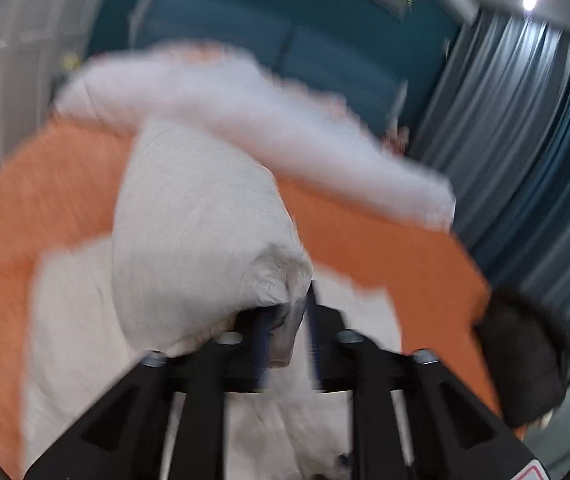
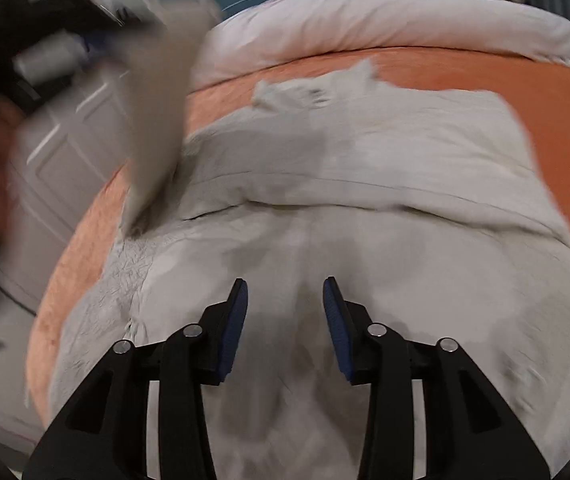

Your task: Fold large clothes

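Note:
A large pale grey garment (image 2: 365, 184) lies spread on the orange bed cover (image 2: 557, 96). In the left wrist view my left gripper (image 1: 289, 320) is shut on a bunched fold of the garment (image 1: 201, 216) and holds it lifted above the bed. In the right wrist view that lifted fold rises as a blurred strip (image 2: 157, 120) at the left. My right gripper (image 2: 285, 300) is open and empty, just above the near part of the garment.
A white duvet (image 2: 385, 20) lies along the far end of the bed, also in the left wrist view (image 1: 245, 100). A dark object (image 1: 525, 360) sits at the bed's right edge. White panelled doors (image 2: 69, 152) stand left; grey curtains (image 1: 525, 120) right.

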Available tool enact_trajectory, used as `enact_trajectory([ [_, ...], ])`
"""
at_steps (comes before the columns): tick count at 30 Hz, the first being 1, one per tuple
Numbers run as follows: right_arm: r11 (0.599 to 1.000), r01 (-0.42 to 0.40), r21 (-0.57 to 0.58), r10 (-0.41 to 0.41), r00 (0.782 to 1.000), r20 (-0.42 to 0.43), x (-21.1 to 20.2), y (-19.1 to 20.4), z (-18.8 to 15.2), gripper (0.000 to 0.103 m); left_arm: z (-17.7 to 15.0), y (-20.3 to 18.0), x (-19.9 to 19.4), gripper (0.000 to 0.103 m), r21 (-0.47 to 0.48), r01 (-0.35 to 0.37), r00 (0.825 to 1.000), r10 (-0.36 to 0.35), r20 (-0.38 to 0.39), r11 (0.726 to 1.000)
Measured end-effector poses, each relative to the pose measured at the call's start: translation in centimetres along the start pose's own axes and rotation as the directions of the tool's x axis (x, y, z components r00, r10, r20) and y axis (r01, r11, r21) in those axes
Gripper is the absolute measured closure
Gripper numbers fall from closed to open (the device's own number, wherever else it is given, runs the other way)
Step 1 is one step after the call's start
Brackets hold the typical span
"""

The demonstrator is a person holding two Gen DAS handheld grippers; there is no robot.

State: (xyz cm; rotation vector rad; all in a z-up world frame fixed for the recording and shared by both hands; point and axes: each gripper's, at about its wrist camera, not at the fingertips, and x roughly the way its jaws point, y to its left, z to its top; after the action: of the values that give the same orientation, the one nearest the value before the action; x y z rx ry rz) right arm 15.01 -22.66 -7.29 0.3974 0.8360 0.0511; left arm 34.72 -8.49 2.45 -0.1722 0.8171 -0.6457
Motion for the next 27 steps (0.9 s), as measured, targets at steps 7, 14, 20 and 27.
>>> enact_trajectory([
  [7,0.996,0.079,0.043,-0.08,0.997,0.021,-5.2,-5.3,-1.6,0.054,-7.4,6.9,2.4,0.055,-0.282,-0.037,0.991,-0.001,-0.131,0.959],
  [14,0.995,0.028,0.097,-0.035,0.996,0.077,-3.2,-5.3,3.1,0.038,-7.7,15.7,-4.3,0.052,-0.364,-0.219,0.976,0.202,-0.086,0.905],
  [20,0.984,0.034,0.172,-0.048,0.996,0.075,1.2,-5.8,8.5,0.034,-5.9,18.6,-7.0,0.052,-0.368,-0.287,0.956,0.291,-0.045,0.884],
  [27,0.954,0.101,0.281,-0.112,0.993,0.023,6.4,-7.5,11.6,0.034,-5.8,19.4,-4.9,0.052,-0.355,-0.31,0.95,0.305,-0.071,0.882],
])
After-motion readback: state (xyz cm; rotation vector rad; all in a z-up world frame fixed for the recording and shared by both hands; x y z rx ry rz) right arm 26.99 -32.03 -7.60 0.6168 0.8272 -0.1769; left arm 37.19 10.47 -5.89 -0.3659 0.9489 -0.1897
